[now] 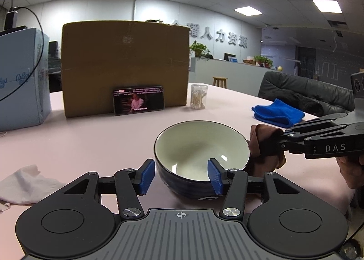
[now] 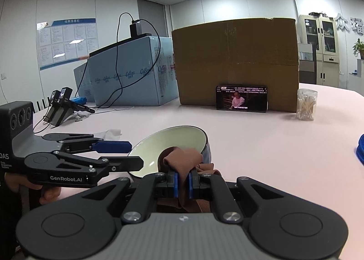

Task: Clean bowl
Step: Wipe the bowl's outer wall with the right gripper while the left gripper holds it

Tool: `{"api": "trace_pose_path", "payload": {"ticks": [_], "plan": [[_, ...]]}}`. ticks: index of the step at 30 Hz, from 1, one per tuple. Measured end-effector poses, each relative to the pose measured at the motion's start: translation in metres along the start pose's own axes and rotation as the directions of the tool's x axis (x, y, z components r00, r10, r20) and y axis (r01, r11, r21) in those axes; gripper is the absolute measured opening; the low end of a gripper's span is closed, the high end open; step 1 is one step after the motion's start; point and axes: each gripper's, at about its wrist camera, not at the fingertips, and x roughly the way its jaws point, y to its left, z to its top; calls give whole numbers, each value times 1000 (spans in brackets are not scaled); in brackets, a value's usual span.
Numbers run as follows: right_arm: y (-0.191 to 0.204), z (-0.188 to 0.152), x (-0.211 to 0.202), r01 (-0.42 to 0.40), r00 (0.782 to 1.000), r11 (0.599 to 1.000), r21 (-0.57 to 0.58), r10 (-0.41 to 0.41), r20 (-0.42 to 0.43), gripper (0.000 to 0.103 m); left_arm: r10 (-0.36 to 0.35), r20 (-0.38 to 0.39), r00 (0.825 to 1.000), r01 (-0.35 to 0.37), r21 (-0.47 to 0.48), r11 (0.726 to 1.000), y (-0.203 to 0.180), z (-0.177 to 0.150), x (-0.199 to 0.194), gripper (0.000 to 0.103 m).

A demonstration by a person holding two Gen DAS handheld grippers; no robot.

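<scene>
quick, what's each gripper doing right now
left gripper: open, one finger inside the bowl, not gripping
right gripper: shut on the brown cloth

Bowl [image 1: 201, 146] on table [image 1: 91, 141]; phone [image 1: 138, 100] behind, against box [image 1: 125, 64]; cloth [image 1: 278, 112] right of bowl.

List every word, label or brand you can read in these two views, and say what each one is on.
"DAS": side of the right gripper.
"GenRobot.AI": side of the left gripper, which also bears "DAS".
"人力资源": raised characters on the back wall.
Script logo, repeated: blue carton, too blurred to spell out.
Phone captions: too small to read.
Wall notice board: too small to read.
</scene>
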Motion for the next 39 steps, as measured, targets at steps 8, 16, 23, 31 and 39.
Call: {"api": "trace_pose_path", "payload": {"ticks": [8, 16, 23, 31, 39], "plan": [[-10, 6, 8, 3, 1000, 1000, -4, -3, 1, 10, 38, 26, 999, -35, -110, 993, 0, -1, -4, 52], [-27, 10, 16, -41, 999, 999, 28, 41, 10, 10, 122, 49, 991, -113, -153, 982, -10, -4, -6, 56], [-43, 11, 14, -129, 991, 987, 101, 125, 44, 10, 186, 69, 980, -173, -157, 972, -23, -7, -12, 57], [-39, 10, 11, -130, 991, 986, 106, 126, 43, 10, 188, 79, 979, -171, -189, 967, -24, -14, -17, 64], [-25, 4, 8, -102, 995, 993, 55, 100, 24, 11, 192, 90, 977, -173, -192, 966, -25, -16, -18, 64]]}}
